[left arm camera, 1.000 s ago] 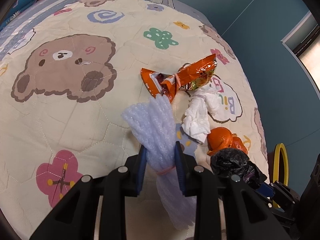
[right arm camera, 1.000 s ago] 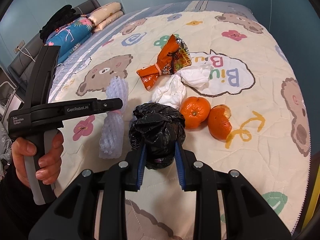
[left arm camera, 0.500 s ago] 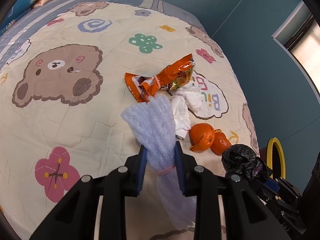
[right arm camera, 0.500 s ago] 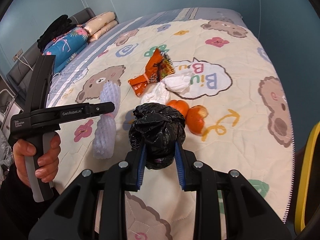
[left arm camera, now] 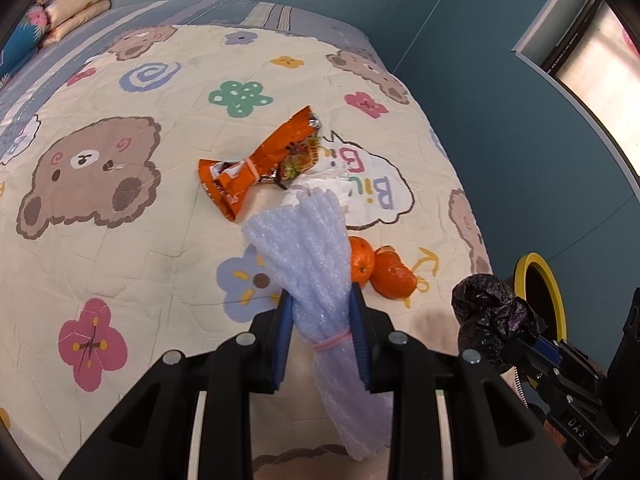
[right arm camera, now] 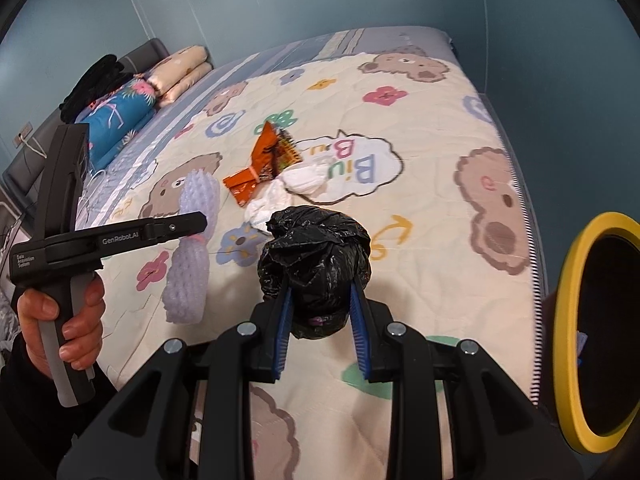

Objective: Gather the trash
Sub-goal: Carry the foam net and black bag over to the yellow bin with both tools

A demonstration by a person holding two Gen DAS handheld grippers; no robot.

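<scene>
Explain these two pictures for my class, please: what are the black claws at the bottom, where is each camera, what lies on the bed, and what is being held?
No robot here: a person holds a two-finger grabber in each hand, with a camera on each looking along its fingers. The left gripper is shut on a bundle of white foam wrap. The right gripper is shut on a crumpled black bag. On the bear-print quilt lie an orange snack wrapper, white tissues and two oranges. A yellow-rimmed bin stands beside the bed.
</scene>
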